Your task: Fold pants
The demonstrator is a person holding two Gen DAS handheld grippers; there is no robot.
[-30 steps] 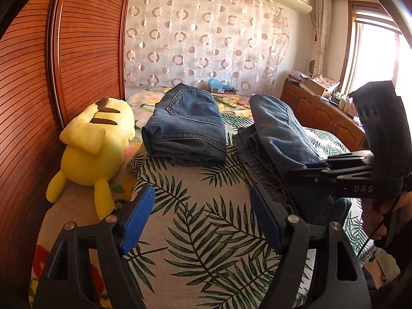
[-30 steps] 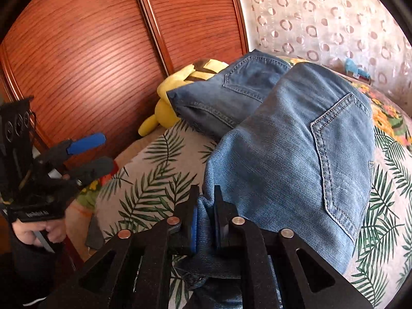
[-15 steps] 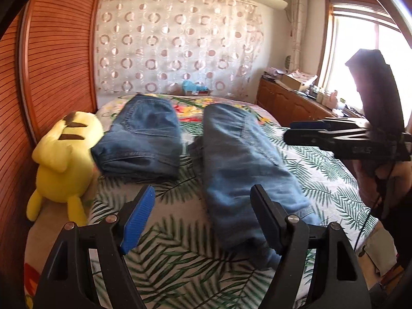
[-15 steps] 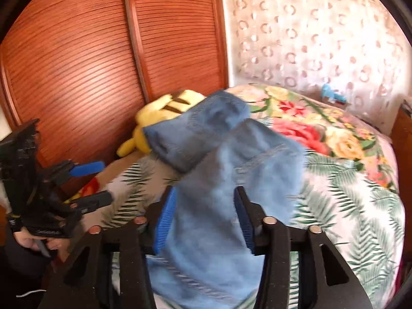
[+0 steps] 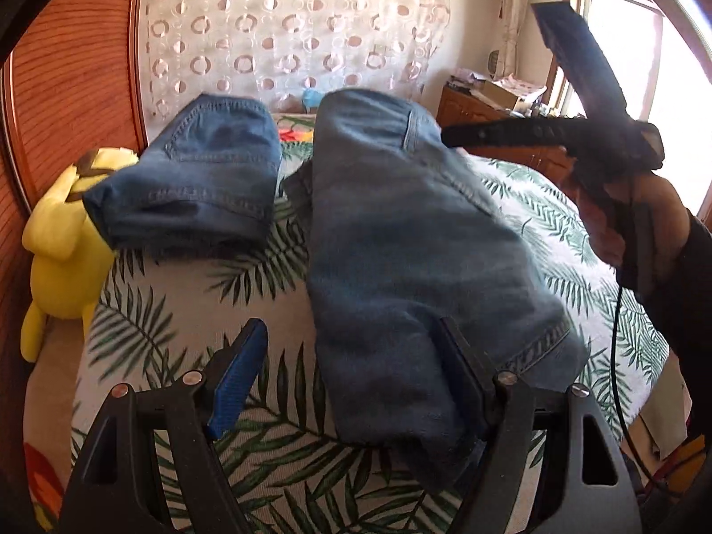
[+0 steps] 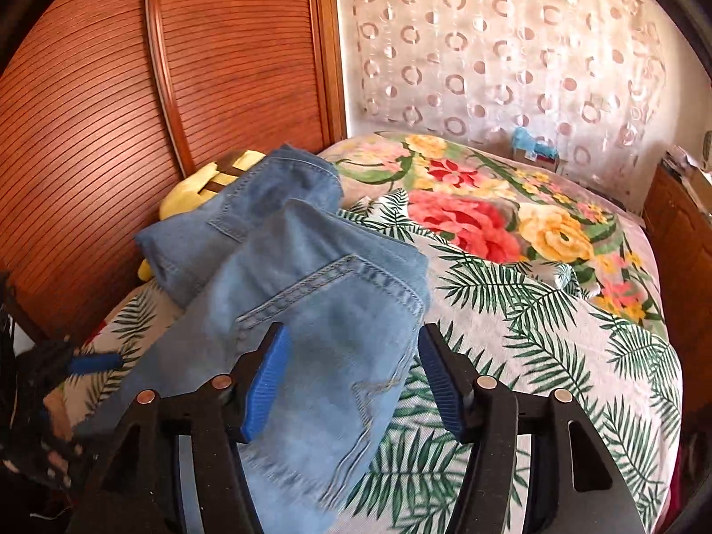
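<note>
While the right tongs are opening and letting go of the denim they were pinching a second ago, the left tongs are hanging wide and empty; the pants are lying folded lengthwise on the bed, awaiting another fold

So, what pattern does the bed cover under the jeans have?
Green palm leaves on white bed cover, clearest in the right wrist view.

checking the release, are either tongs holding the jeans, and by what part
Neither holds anything. The right tongs are opening, pads clear of the long half-folded blue denim jeans behind; the left tongs stand open.
</note>
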